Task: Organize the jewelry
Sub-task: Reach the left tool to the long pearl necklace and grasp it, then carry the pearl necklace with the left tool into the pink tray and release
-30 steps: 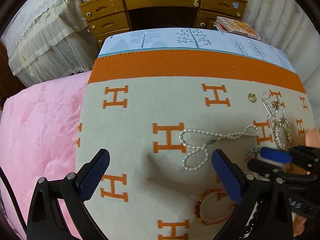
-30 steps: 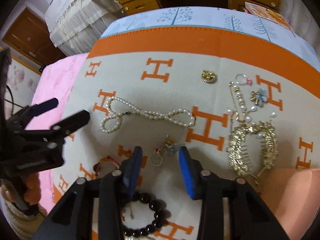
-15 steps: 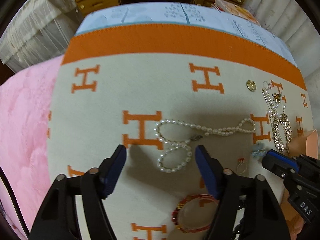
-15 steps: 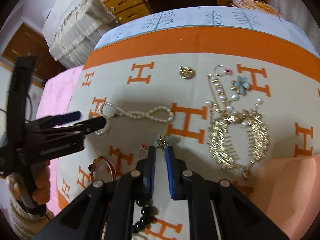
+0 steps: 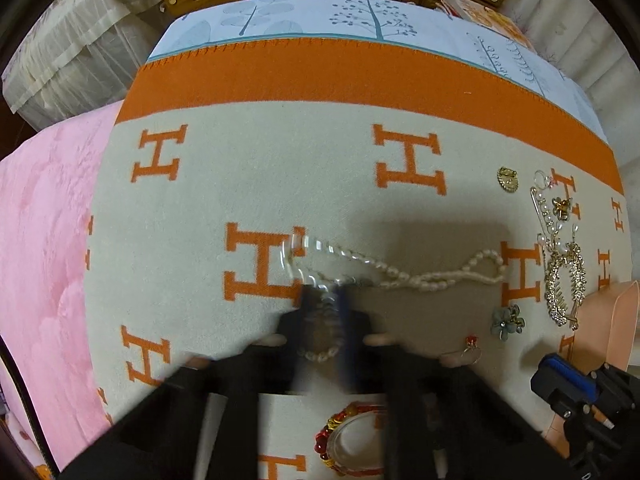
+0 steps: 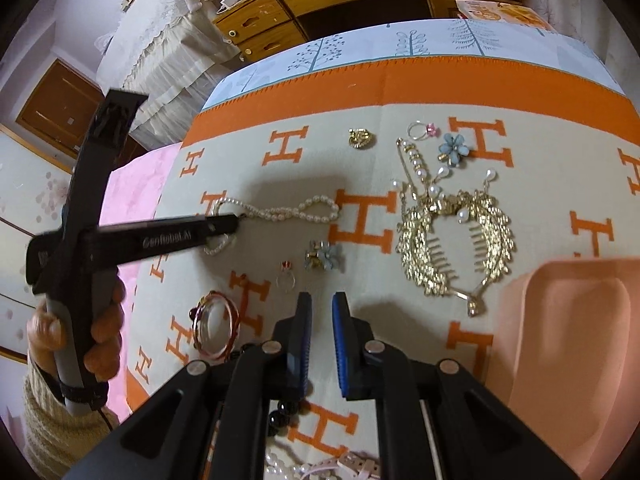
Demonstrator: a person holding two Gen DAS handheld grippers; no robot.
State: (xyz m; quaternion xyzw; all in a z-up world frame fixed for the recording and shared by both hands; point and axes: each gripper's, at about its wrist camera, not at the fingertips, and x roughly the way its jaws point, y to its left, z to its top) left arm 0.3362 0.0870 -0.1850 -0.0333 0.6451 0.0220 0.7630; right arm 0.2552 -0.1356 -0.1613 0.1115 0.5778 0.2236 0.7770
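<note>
On the left, your left hand (image 6: 76, 332) holds the left gripper (image 5: 326, 300), and its tips are down on the blanket (image 5: 248, 184), at the left end of the pearl necklace (image 5: 420, 274). In the left wrist view the two fingers stand very close together with pearls between them, so they seem to pinch the necklace, but this part is blurred by motion. The rest of the necklace lies on the blanket and stretches to the right.

Near the lower edge of the left wrist view lies a red bead bracelet (image 5: 348, 444), also seen in the right wrist view. To the right of it, a small ring with a red stone (image 6: 287, 278) and a blue flower clip (image 6: 325, 260) lie just beside each other, in front of your right gripper (image 6: 321, 320). The right gripper hovers above the blanket with only a narrow gap between its blue pads (image 6: 340, 340), and it holds nothing. A black bead bracelet (image 6: 282, 414) shows partly under it.

Further right, a gold hair comb (image 6: 452, 240) with pearls lies flat, with a gold brooch (image 6: 360, 138), a pink ring (image 6: 422, 130) and a second blue flower (image 6: 454, 150) beyond it. At the far right stands a peach tray (image 6: 568, 344).
</note>
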